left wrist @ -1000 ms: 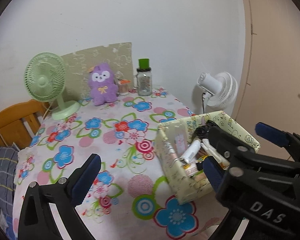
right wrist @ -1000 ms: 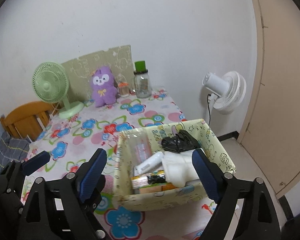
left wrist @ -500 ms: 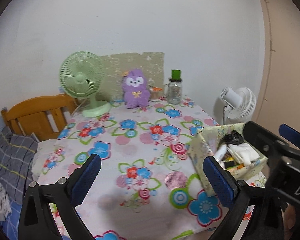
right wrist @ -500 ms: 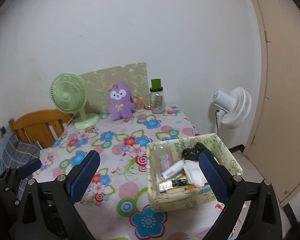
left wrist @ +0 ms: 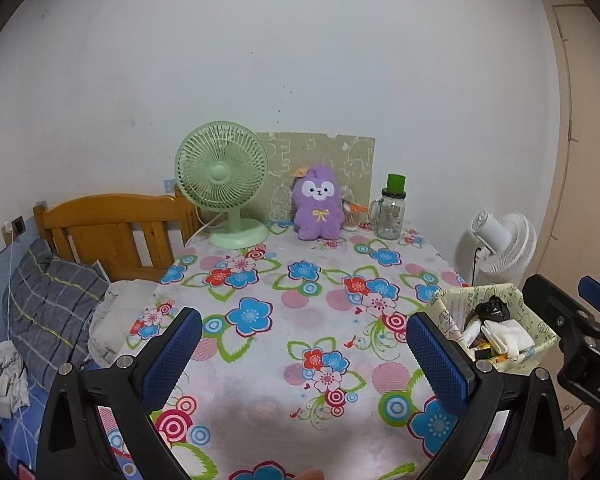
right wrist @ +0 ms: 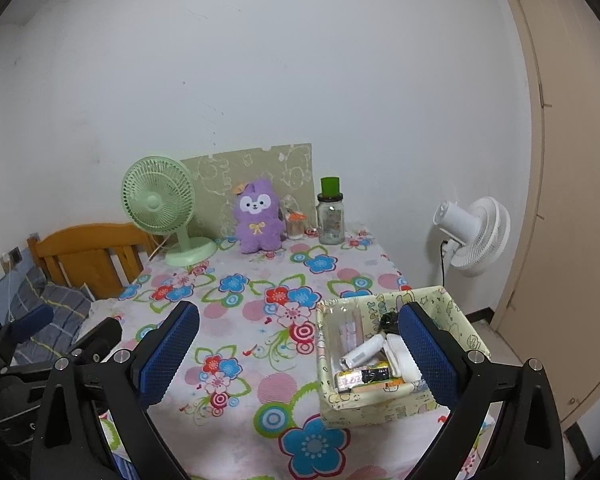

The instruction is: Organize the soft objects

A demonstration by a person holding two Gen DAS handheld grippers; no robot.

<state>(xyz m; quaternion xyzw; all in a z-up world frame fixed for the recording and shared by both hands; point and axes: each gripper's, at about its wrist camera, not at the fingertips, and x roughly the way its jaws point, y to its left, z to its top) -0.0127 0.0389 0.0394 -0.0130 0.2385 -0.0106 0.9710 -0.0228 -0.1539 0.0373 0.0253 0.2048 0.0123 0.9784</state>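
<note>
Both grippers hover level over the near edge of the floral tablecloth [left wrist: 300,312], pointing at the back wall. Left gripper [left wrist: 306,354]: jaws spread wide, nothing held. Right gripper [right wrist: 298,354]: same, spread and bare, above the yellow storage box [right wrist: 364,404]. Purple plush toy [left wrist: 318,202] sits upright far behind the box, beside the green fan [left wrist: 222,176].

The left claw [left wrist: 304,354] hangs wide open over the near edge of the flowered tabletop [left wrist: 300,320], nothing between its blue pads. At the far edge, by the wall, a purple plush [left wrist: 318,204] sits upright between a green fan [left wrist: 224,188] and a green-lidded jar [left wrist: 391,208]. A patterned box [left wrist: 516,364] of odds and ends stands at the right edge, with the right claw [left wrist: 576,320] beside it. A white fan [left wrist: 504,244] stands beyond the tabletop
</note>
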